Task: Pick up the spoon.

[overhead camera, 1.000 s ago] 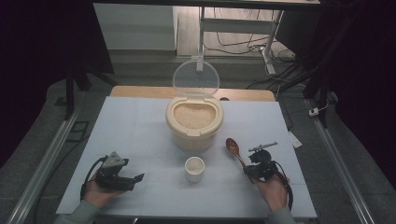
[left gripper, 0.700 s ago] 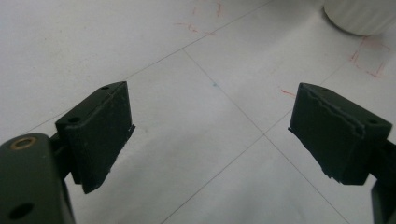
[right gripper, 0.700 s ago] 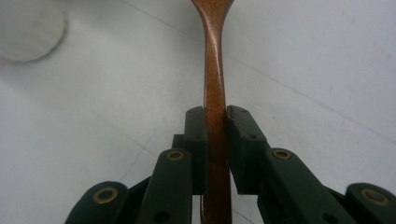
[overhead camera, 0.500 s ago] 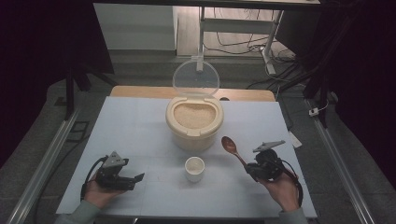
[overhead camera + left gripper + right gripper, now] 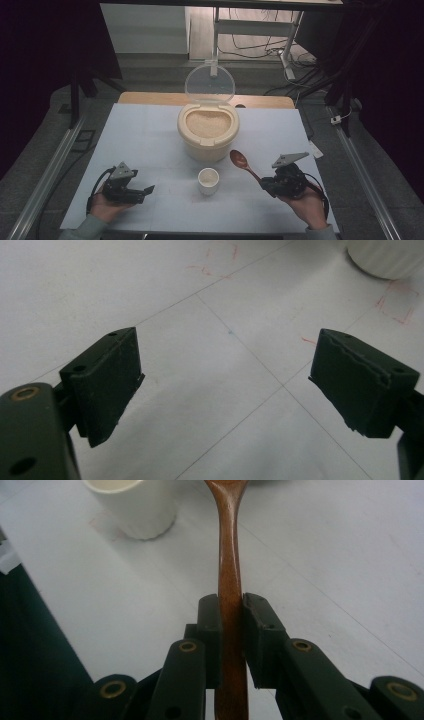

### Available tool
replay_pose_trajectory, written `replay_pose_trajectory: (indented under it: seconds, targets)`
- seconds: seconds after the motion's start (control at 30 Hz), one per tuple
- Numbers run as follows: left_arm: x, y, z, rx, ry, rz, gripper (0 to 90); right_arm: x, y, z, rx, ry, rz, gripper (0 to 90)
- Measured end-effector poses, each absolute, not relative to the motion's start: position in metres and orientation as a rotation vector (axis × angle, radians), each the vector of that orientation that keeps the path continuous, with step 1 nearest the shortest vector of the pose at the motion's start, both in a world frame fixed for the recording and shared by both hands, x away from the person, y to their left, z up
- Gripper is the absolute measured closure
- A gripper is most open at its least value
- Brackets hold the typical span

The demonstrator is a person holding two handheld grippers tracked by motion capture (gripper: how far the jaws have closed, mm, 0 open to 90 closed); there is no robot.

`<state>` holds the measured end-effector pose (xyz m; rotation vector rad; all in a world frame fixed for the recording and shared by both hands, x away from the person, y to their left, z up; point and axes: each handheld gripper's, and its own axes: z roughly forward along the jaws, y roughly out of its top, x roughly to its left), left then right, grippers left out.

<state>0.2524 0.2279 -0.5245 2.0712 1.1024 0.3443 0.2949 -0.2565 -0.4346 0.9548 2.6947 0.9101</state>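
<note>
A brown wooden spoon (image 5: 243, 163) is held by its handle in my right gripper (image 5: 267, 186), lifted off the table to the right of a small white cup (image 5: 208, 180). In the right gripper view both pads press on the spoon handle (image 5: 230, 600), and the white cup (image 5: 135, 502) stands beyond at upper left. Behind the cup stands a cream rice container (image 5: 208, 129) full of rice, its clear lid (image 5: 209, 83) raised. My left gripper (image 5: 145, 192) rests at the front left, jaws wide apart with only bare table between its pads (image 5: 107, 380).
The white table cover (image 5: 150, 135) has faint grid lines and red marks (image 5: 395, 307). Metal rails (image 5: 55, 165) run along both sides. A small white tag (image 5: 315, 149) lies at the right edge. Room lies between cup and left gripper.
My right gripper has risen and shifted right with the spoon, lifting it off the table. The left gripper has stayed put.
</note>
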Motion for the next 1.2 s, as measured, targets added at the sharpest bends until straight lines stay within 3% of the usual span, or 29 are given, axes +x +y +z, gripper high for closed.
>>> replay_pose_trajectory:
  seconds: [0.3, 1.2]
  targets:
    - [0.253, 0.228, -0.525, 2.071, 1.102, 0.345, 13.0, 0.293, -0.248, -0.432, 0.834, 2.743, 0.938, 78.3]
    - [0.253, 0.227, -0.524, 2.075, 1.091, 0.355, 13.1, 0.312, -0.169, -0.431, 0.418, 2.904, 0.933, 78.2]
